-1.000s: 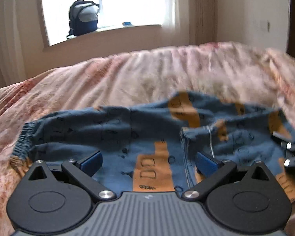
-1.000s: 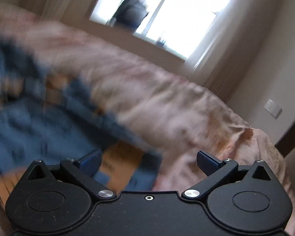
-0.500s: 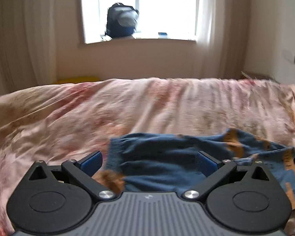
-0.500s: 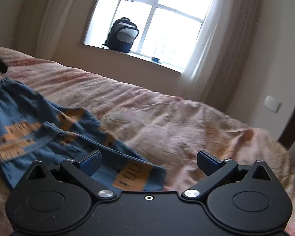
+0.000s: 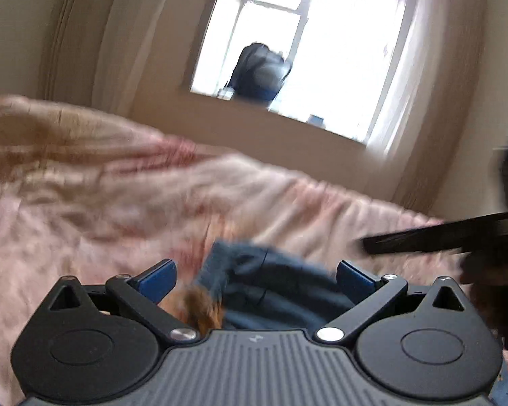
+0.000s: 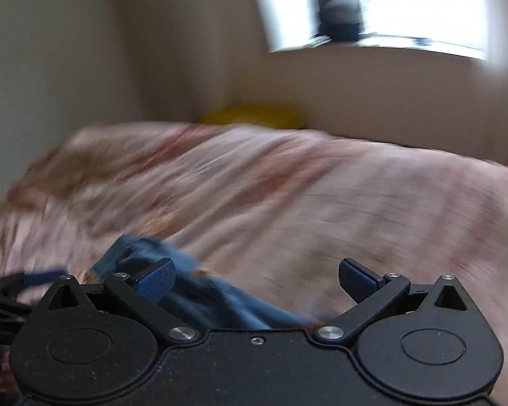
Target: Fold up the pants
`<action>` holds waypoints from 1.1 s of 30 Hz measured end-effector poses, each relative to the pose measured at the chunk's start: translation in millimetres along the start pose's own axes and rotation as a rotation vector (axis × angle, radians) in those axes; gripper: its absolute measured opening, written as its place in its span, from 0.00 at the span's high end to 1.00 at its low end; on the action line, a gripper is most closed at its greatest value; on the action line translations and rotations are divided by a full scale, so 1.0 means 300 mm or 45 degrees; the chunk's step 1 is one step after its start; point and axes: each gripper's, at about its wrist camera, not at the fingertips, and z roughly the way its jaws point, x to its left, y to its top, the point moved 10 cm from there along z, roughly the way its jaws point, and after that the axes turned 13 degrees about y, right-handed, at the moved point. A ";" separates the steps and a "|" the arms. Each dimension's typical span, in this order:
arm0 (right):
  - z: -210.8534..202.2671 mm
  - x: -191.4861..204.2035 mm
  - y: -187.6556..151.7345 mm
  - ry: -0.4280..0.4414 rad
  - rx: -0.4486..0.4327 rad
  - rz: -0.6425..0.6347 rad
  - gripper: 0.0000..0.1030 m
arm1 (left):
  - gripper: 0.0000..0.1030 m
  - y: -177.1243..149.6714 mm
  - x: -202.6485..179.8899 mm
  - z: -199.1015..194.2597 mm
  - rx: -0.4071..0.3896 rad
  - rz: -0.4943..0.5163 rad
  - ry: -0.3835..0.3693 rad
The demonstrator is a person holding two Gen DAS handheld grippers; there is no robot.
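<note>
Here we see both views smeared by motion blur. The left gripper (image 5: 255,275) is tilted, with the window (image 5: 321,57) slanting across its view, and its 2 blue-padded fingers (image 5: 157,277) are spread wide with nothing pinched. Between them, low on the pink bedspread (image 5: 101,209), lie the blue pants (image 5: 271,284), bunched, with an orange patch at the near edge. At that view's right edge we make out a dark blurred shape that looks like the other gripper. The right gripper (image 6: 257,275) is likewise spread wide and holds nothing; the pants (image 6: 199,287) sit by its left finger (image 6: 155,277), the bedspread (image 6: 321,203) beyond. A backpack (image 6: 338,13) stands on the windowsill.
</note>
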 end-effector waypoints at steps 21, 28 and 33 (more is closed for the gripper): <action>0.392 -0.043 -0.062 0.146 0.213 -0.298 0.00 | 0.11 -0.117 0.173 0.170 0.424 -0.445 0.016; 0.388 -0.059 -0.062 0.175 0.193 -0.295 0.00 | 0.33 -0.160 0.150 0.235 0.575 -0.530 -0.107; 0.387 -0.053 -0.061 0.148 0.204 -0.321 0.00 | 0.68 -0.209 0.205 0.281 0.703 -0.755 -0.132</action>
